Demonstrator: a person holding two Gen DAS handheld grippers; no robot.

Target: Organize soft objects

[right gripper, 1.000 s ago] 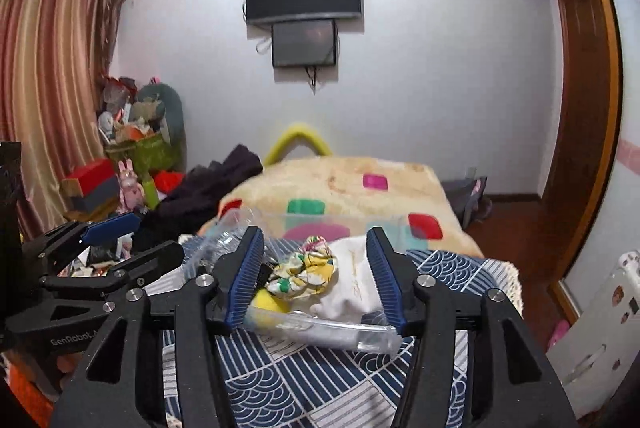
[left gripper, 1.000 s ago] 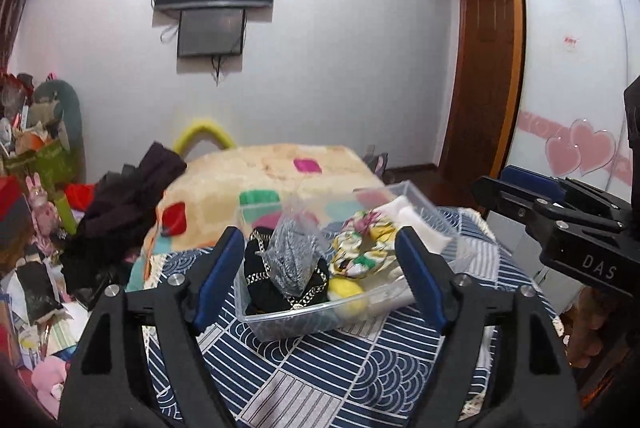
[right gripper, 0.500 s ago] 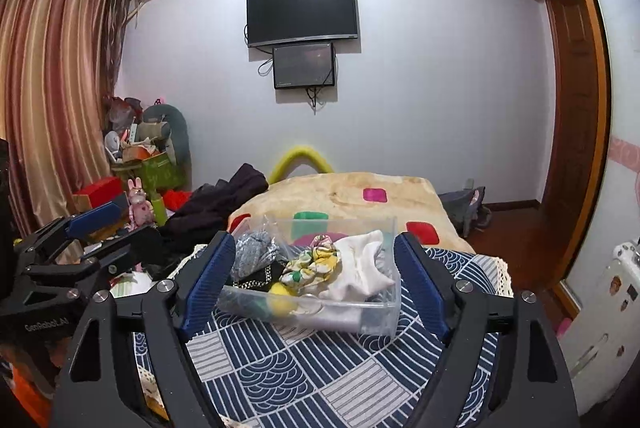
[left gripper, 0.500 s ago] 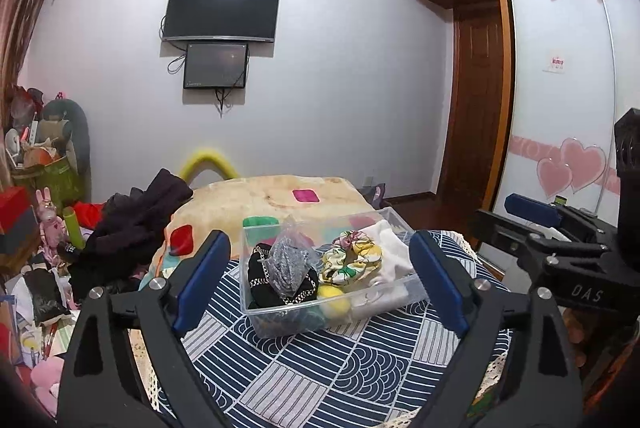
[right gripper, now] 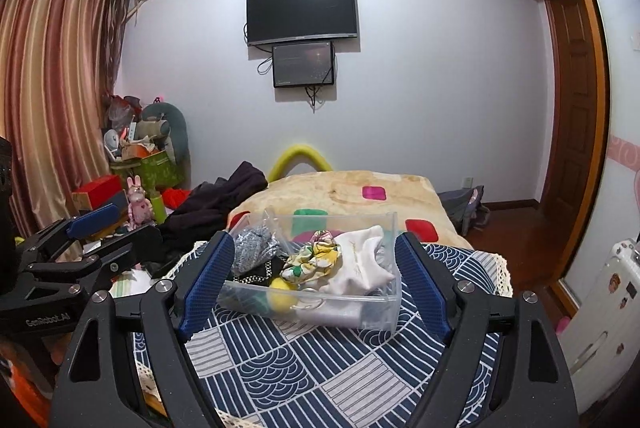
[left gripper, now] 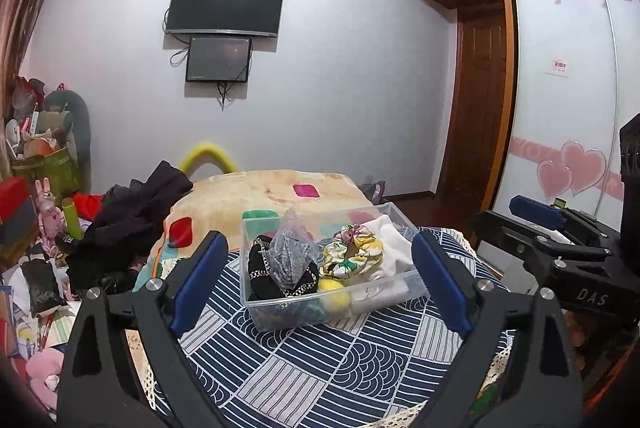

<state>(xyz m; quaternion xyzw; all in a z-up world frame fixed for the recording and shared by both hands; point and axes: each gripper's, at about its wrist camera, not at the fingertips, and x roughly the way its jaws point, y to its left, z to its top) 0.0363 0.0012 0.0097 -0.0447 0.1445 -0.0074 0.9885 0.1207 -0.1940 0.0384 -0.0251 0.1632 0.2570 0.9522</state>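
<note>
A clear plastic rectangular bin point(left gripper: 320, 302) holding a floral fabric scrunchie point(left gripper: 352, 256), white cloth point(right gripper: 360, 260) and yellow ball point(right gripper: 282, 298) sits on the navy patterned surface point(left gripper: 320, 368). Left tool point(left gripper: 320, 284) and right tool point(right gripper: 312, 278) are both spread wide, empty.

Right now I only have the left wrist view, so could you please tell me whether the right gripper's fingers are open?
Observer: Yes, the right gripper is open and holds nothing; the clear bin shows between its fingers.
Operator: Thank you. Is anything standing beyond the table on that side?
Observer: A white unit with stickers stands low on the right, beside the wooden floor.
</note>
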